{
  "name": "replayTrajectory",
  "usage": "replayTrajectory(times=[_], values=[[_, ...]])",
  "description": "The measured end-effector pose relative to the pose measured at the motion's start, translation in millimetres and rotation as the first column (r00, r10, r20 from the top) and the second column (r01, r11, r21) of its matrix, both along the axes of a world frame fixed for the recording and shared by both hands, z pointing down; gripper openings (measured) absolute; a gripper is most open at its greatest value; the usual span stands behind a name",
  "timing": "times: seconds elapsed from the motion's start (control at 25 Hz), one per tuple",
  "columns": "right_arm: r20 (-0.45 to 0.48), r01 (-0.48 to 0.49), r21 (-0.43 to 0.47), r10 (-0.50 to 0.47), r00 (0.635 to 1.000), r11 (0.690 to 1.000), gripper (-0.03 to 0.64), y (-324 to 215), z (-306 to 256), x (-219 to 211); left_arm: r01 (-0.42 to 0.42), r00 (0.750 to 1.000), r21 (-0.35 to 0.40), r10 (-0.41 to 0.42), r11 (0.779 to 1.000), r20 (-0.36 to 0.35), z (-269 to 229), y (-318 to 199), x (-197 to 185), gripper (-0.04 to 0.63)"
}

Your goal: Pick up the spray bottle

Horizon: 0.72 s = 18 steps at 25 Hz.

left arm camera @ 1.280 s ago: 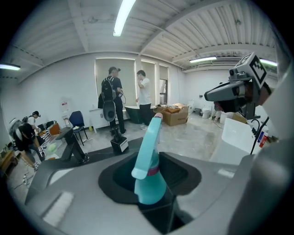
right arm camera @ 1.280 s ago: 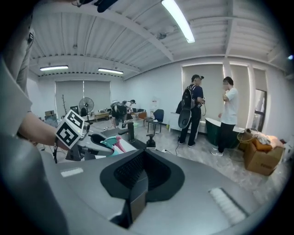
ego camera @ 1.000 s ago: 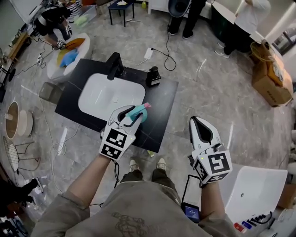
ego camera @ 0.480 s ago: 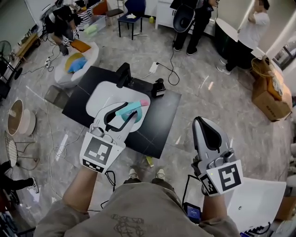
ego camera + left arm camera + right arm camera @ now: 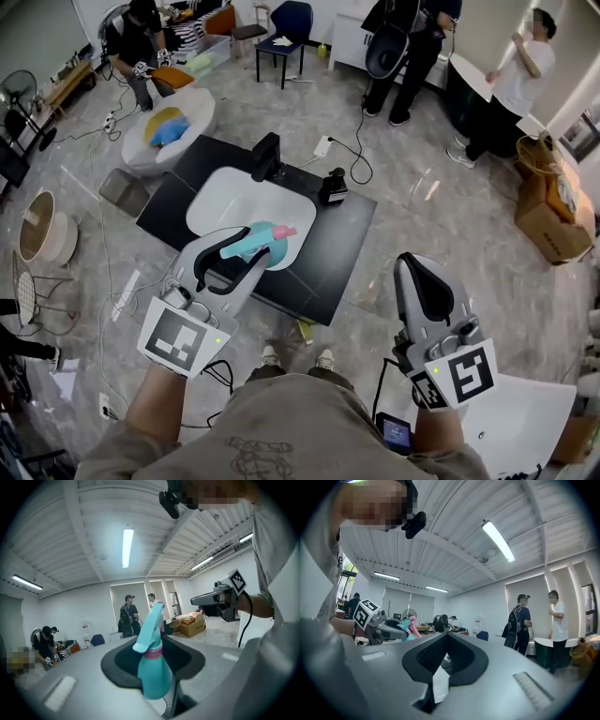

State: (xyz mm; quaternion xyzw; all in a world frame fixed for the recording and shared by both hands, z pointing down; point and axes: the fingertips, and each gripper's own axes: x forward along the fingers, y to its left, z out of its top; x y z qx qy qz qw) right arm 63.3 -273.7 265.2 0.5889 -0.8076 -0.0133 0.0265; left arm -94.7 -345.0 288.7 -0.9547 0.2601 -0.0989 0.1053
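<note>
Left gripper view logged: the spray bottle [image 5: 152, 670] is seen clamped by its teal body between the jaws, nozzle pointing away, with the ceiling behind it. (A)

Is the pick judged done, then? (B)

It is judged so. In the head view the bottle is held by the left gripper [image 5: 251, 248] above the white basin [image 5: 211, 202] set in the black counter [image 5: 323, 253], apparently clear of both. Only a secure hold is thought to remain. (A)

Pose? (B)

The left forearm is extended forward, with the gripper tilted upward. The right gripper [image 5: 427, 286] is held low beside the body, jaws pressed together on nothing. (A)
</note>
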Motion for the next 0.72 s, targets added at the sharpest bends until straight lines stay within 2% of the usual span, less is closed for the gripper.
replayTrajectory(times=[0.24, 0.56, 0.72], values=[[0.001, 0.059, -0.065, -0.059, 0.998, 0.996, 0.029, -3.4, 30.2, -21.8, 0.006, 0.999, -0.003, -0.006, 1.000, 0.041, 14.6, 10.3, -12.2, 0.138], [0.002, 0.123, -0.166, -0.125, 0.992, 0.978, 0.028, -9.0, 71.9, -43.2, 0.056, 0.995, -0.104, -0.047, 0.993, 0.082, 56.3, 15.1, -23.4, 0.138], [-0.011, 0.120, -0.218, -0.125, 0.992, 0.969, 0.028, -14.1, 94.9, -45.1, 0.081, 0.993, -0.148, -0.067, 0.986, 0.101, 79.5, 10.5, -25.0, 0.138]])
